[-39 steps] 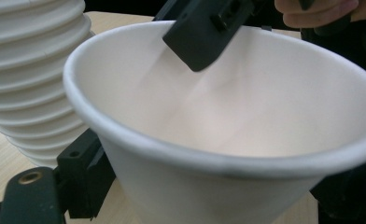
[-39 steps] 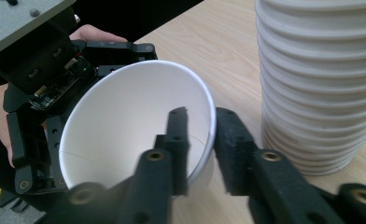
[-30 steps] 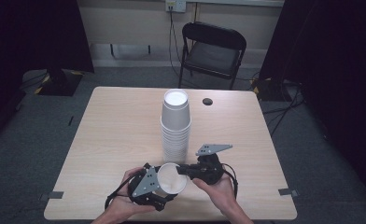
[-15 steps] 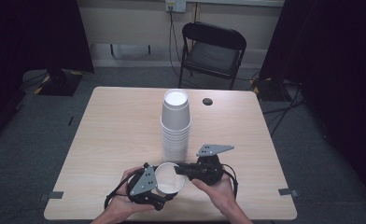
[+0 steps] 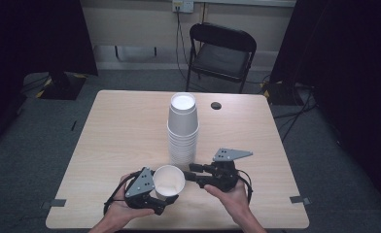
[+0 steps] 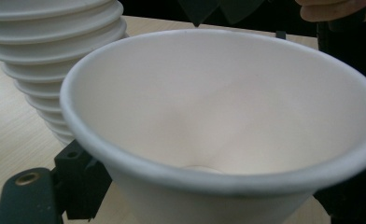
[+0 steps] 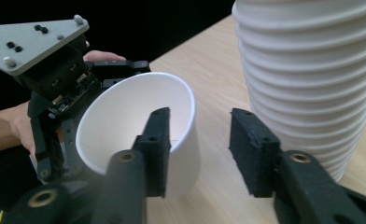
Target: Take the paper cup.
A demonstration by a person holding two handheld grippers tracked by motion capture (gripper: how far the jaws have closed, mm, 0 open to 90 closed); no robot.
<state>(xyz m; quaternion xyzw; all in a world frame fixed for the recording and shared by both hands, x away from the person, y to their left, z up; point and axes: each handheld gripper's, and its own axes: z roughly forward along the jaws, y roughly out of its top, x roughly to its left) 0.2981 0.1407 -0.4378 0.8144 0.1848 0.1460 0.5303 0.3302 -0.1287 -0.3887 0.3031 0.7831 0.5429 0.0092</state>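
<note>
Your left claw (image 5: pixel 160 198) clamps single paper cup (image 5: pixel 168 181), unmoved | right claw (image 7: pixel 197 149) apart, edging closer | cup stack (image 5: pixel 182 130) behind.

Pale wood surface (image 5: pixel 115 131): tall stack of white cups (image 5: pixel 182 131) standing at centre; small dark round object (image 5: pixel 216 105) near far edge.

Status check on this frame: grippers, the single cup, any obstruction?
Left gripper shut on single cup, mouth up. Right gripper open beside its rim, touching nothing. Cup stack close behind.
</note>
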